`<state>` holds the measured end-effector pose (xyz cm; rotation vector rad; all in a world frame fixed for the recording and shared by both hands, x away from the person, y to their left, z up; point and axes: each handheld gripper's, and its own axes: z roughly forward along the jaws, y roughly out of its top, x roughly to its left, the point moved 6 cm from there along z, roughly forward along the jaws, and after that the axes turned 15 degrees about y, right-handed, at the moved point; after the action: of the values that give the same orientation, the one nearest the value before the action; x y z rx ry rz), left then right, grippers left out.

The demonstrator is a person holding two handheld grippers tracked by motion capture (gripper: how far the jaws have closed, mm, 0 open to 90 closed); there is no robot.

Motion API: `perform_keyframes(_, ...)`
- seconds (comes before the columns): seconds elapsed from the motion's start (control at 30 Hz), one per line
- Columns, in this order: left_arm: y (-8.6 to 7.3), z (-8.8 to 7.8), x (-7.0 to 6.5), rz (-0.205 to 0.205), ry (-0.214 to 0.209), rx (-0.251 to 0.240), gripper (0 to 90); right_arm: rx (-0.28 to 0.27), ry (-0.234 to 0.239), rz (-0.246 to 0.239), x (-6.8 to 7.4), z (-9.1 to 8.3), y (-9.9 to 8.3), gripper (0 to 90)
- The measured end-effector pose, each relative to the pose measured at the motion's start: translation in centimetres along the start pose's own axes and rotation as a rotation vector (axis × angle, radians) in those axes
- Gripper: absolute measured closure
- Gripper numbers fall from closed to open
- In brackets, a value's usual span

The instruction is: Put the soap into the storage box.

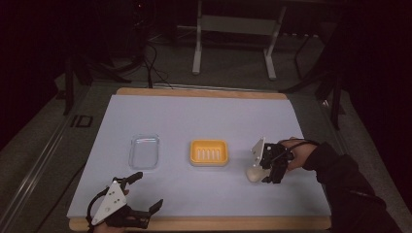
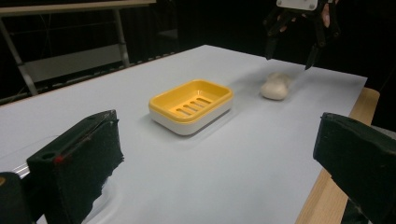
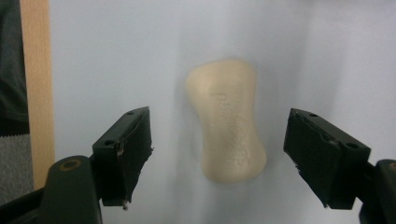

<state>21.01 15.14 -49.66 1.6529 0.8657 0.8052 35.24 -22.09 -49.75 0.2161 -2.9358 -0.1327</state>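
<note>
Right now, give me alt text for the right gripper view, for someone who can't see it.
A cream, waisted bar of soap lies on a pale blue-white table cover, centred between the open black jaws of the right gripper. A light wooden table edge runs down the left.

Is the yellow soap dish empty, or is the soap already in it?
Empty. The yellow soap dish shows only its bare slotted bottom; the soap lies on the table, apart from it, between the open jaws of the right hand-held gripper.
</note>
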Motion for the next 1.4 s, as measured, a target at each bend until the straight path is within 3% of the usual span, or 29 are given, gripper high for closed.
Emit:
perform_keyframes(0.17, 0.0, 0.0, 0.0, -0.001, -0.002, -0.002, 1.2, -0.027, 0.019, -0.033, -0.3, 0.7, -0.2, 23.7)
perform_keyframes(0.27, 0.0, 0.0, 0.0, 0.0, -0.001, 0.0, 1.2, -0.054, -0.015, -0.023, -1.1, 1.0, -0.5, 24.7)
perform_keyframes(0.57, 0.3, 0.4, -0.2, -0.017, -0.018, -0.007, 1.2, -0.05, 0.022, -0.021, -1.4, 2.1, -0.9, 26.8)
perform_keyframes(0.77, 0.3, 0.6, -0.3, -0.019, -0.037, -0.005, 1.1, -0.071, 0.038, 0.01, -2.3, 3.3, -1.4, 28.2)
perform_keyframes(1.03, 0.2, 0.5, -0.3, -0.017, -0.035, -0.004, 1.1, -0.066, 0.042, 0.004, -2.5, 4.3, -1.5, 31.6)
perform_keyframes(1.23, 0.1, 0.5, -0.3, -0.024, -0.042, 0.0, 1.2, -0.034, 0.05, -0.008, -2.7, 5.0, -1.8, 41.9)
perform_keyframes(1.4, 0.1, 0.4, -0.4, -0.02, -0.045, 0.0, 1.1, -0.012, 0.047, -0.012, -2.7, 5.4, -1.7, 43.9)
